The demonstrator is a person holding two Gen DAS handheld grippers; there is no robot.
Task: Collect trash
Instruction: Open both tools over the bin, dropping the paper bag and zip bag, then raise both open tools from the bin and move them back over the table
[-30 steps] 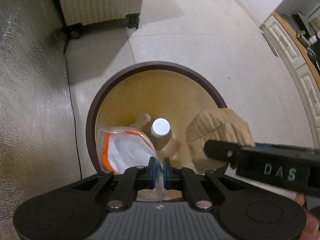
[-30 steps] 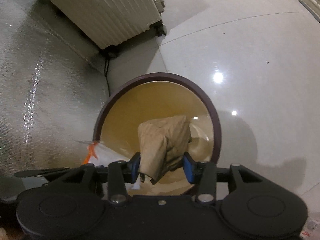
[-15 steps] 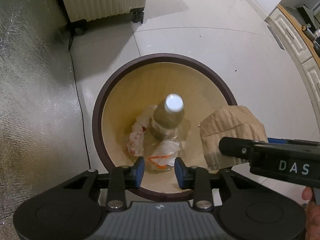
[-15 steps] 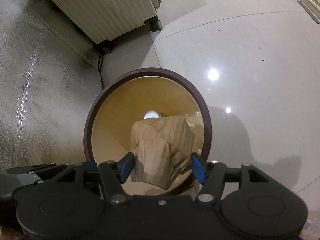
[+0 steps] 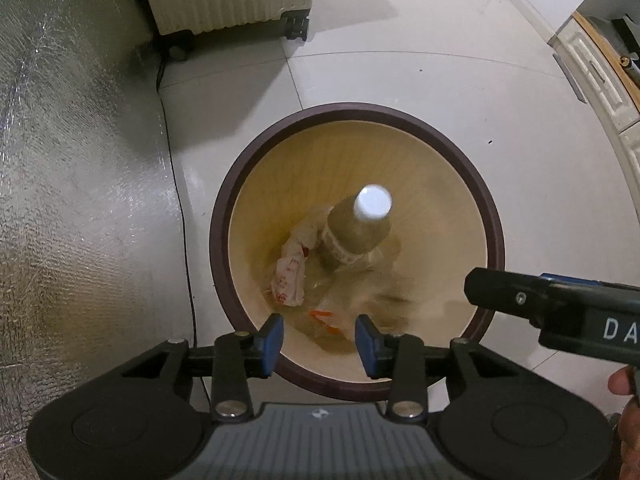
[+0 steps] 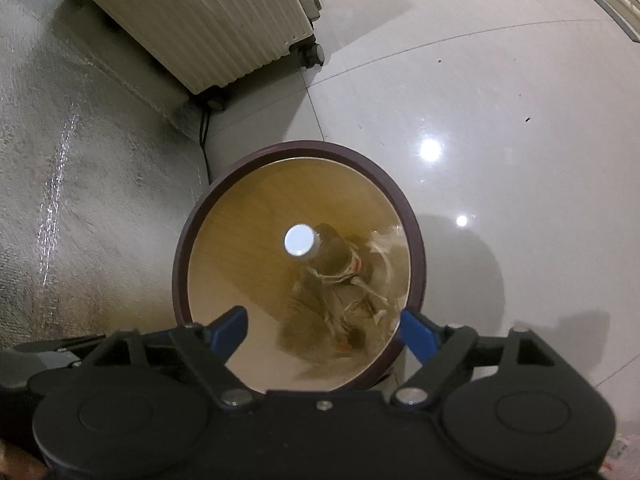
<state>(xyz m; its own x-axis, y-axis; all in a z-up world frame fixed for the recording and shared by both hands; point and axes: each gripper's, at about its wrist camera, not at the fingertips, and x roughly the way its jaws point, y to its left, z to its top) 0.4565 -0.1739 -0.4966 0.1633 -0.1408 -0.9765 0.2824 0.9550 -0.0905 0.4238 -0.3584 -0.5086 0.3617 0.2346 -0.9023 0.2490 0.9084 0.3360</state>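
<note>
Left wrist view: the left gripper hangs over one round waste bin with a dark brown rim and tan inner wall; its blue pads are spreading apart, with nothing pressed between them. A second ago these pads were pinched on a clear plastic bag with orange trim; that bag now lies loose at the bottom of the bin, below the jaws. The right gripper, seen from its own wrist camera, is likewise opening wide over the same bin, its pads bare. A second ago it clamped a crumpled brown paper bag, and half a second ago the bag was still between the parting pads; it now appears as a blurred brown mass inside the bin, clear of both pads. Contents of the bin, counted: one brown bottle with a white cap, standing roughly upright; one crumpled white wrapper with red print beside the bottle; one clear bag; one brown paper bag. Surroundings: one cream ribbed appliance on castors on the tiled floor, one black cable running along one silvery foil-faced surface. A fingertip of the person shows beside the right gripper's body in the left wrist view.
</note>
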